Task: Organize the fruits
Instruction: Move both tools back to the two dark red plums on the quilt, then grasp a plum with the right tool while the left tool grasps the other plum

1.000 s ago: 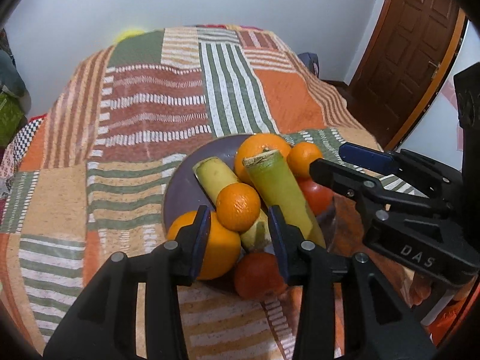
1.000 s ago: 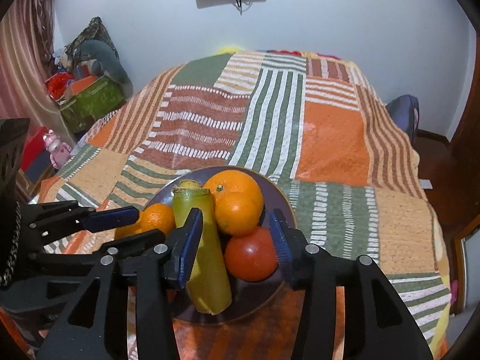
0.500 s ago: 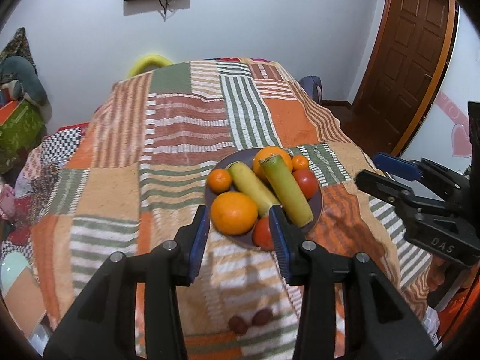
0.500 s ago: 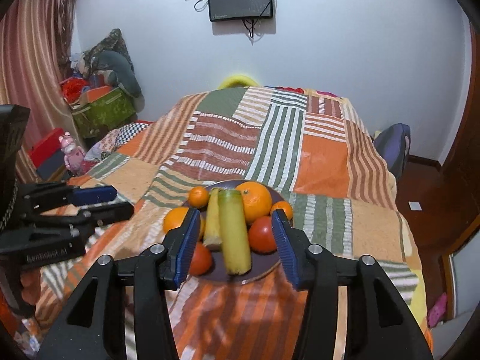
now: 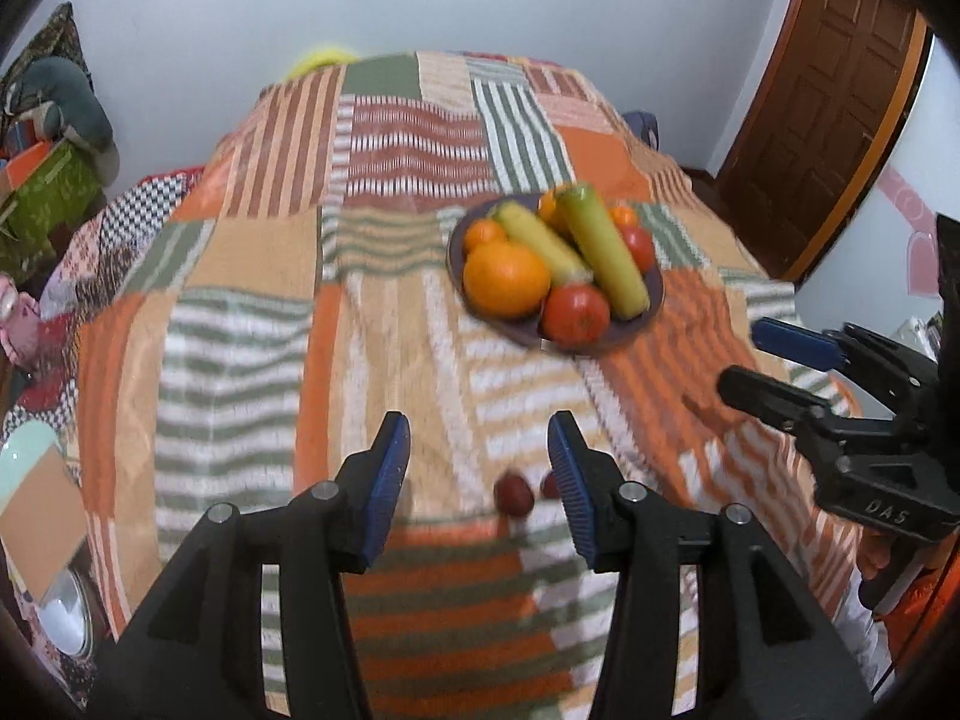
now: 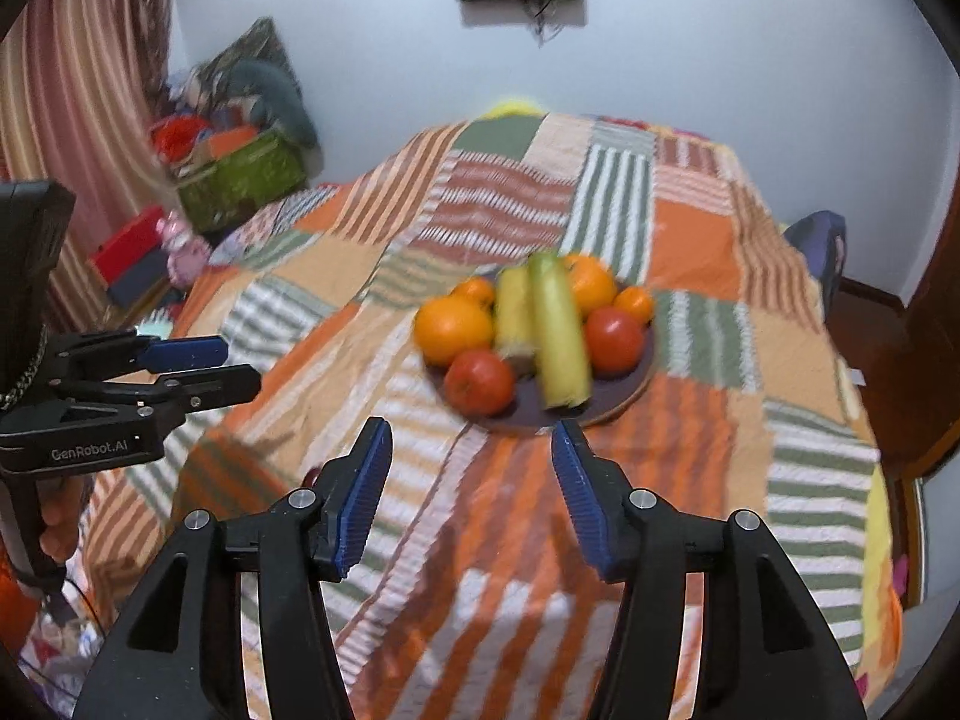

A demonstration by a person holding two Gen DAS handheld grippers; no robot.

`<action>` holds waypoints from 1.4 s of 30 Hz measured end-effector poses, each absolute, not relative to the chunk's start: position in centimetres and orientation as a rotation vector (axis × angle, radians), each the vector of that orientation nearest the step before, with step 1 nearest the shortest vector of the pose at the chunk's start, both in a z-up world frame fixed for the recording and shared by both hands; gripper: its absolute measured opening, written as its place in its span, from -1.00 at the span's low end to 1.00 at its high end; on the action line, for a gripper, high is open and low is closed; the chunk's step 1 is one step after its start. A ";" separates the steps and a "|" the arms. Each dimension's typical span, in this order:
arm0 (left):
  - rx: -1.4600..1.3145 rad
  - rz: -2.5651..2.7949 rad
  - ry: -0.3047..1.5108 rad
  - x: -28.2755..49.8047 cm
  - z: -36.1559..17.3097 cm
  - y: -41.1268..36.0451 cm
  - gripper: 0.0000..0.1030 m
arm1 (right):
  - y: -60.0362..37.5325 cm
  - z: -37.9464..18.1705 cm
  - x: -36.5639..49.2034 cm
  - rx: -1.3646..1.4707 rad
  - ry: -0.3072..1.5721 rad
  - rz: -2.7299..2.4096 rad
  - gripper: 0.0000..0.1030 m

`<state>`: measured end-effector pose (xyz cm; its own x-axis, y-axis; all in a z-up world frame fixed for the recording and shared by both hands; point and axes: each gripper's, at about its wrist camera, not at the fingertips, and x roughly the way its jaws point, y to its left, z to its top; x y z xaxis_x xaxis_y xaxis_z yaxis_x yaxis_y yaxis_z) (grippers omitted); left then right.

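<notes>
A dark plate on the patchwork cloth holds several oranges, tomatoes and two yellow-green stalks. Two small dark red fruits lie on the cloth near the front edge, just by my left gripper's right fingertip. My left gripper is open and empty, well back from the plate. My right gripper is open and empty, short of the plate. Each gripper also shows in the other's view, the right one and the left one.
The cloth-covered table drops off at its edges. A green box and clutter stand at the left wall. A brown door is at the right. A bowl sits on the floor at the left.
Both grippers have pulled back and up from the plate, which now looks smaller and farther. The two small dark fruits now lie close to the left gripper's tips.
</notes>
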<state>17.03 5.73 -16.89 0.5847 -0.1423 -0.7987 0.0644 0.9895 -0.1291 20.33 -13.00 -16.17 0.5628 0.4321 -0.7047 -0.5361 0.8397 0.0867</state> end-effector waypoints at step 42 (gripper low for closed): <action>-0.095 -0.214 1.075 18.7 -24.2 3.2 -0.47 | -10.0 -20.6 20.6 -0.190 0.950 0.722 -0.36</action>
<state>18.67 3.21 -24.16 0.4575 -0.2194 -0.8617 0.1276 0.9752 -0.1806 20.60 -9.95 -20.62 0.3706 0.4791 -0.7957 -0.6386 0.7535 0.1562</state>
